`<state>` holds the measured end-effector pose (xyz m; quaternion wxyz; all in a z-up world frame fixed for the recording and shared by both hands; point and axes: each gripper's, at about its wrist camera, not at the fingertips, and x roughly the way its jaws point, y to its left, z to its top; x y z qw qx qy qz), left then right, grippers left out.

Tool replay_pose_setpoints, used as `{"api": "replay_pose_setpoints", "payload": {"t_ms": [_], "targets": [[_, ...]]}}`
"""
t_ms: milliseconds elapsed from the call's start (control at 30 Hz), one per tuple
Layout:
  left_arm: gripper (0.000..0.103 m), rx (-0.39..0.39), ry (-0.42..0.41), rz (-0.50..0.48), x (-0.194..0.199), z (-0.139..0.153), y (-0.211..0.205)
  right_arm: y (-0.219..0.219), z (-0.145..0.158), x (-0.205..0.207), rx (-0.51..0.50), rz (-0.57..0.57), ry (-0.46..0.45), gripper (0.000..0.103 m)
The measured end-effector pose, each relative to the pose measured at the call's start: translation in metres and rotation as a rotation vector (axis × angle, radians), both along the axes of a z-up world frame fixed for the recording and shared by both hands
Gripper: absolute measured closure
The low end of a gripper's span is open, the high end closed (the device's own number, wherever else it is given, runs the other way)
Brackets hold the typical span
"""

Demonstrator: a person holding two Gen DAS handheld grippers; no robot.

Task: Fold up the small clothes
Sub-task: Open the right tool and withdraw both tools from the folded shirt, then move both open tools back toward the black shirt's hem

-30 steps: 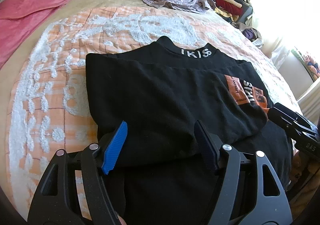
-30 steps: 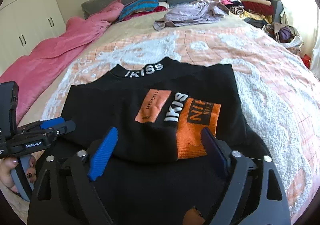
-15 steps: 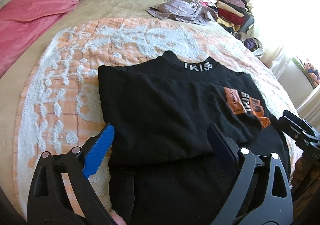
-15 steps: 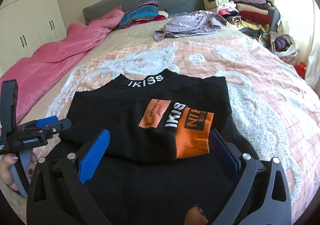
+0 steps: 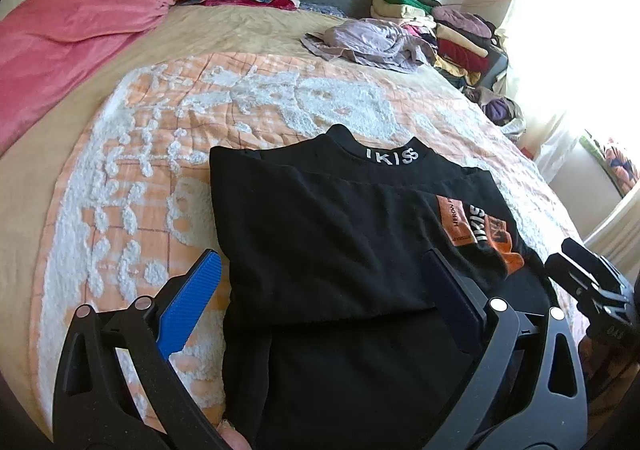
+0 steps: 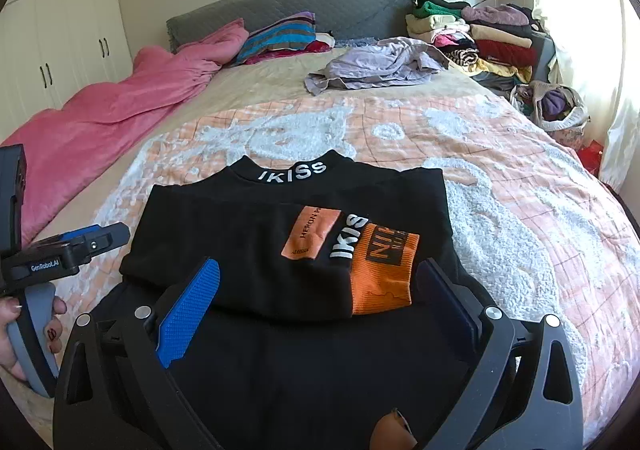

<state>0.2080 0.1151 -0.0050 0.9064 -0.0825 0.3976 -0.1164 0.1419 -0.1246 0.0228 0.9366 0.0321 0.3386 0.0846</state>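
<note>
A black shirt (image 5: pixel 340 234) with a white-lettered collar lies folded on the orange and white quilt (image 5: pixel 132 178), an orange-patched sleeve (image 6: pixel 380 270) laid across its front. My left gripper (image 5: pixel 320 262) hovers over the near left edge of the fold, its jaws opening, and the pads touch no cloth. My right gripper (image 6: pixel 320 266) stands open above the shirt (image 6: pixel 248 250) near the orange cuff, nothing pressed between its blue pads (image 6: pixel 192 306). Each gripper shows in the other's view: the left gripper (image 6: pixel 80 250) at the left edge, the right gripper (image 5: pixel 584 278) at the right.
A pink blanket (image 6: pixel 120 106) runs along the bed's left side. A crumpled lilac garment (image 6: pixel 380 66) lies further up the bed, with stacked folded clothes (image 6: pixel 480 34) behind it. Striped pillows (image 6: pixel 280 38) rest against the grey headboard. A bag of clothes (image 6: pixel 556 106) sits off the right edge.
Both grippers have drawn back and risen from the shirt, and their jaws have widened, the left most. The folded shirt lies as it was.
</note>
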Motion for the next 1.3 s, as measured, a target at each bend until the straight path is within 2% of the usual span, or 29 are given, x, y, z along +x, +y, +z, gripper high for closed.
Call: {"api": "replay_pose_setpoints", "payload": {"t_ms": [233, 400, 1000, 1300], "targets": [[0.009, -0.028, -0.028, 0.009, -0.008, 0.006, 0.004, -0.001, 0.011, -0.009, -0.001, -0.009, -0.017, 0.005], [0.009, -0.046, -0.013, 0.024, -0.015, 0.005, 0.006, -0.004, 0.022, -0.017, 0.002, -0.017, -0.032, 0.005], [0.009, 0.016, -0.081, 0.062, -0.070, 0.042, 0.008, -0.014, 0.059, -0.058, 0.021, 0.007, -0.114, 0.005], [0.009, 0.027, -0.079, 0.067, -0.094, 0.048, 0.004, -0.021, 0.066, -0.078, 0.015, 0.017, -0.138, 0.005]]}}
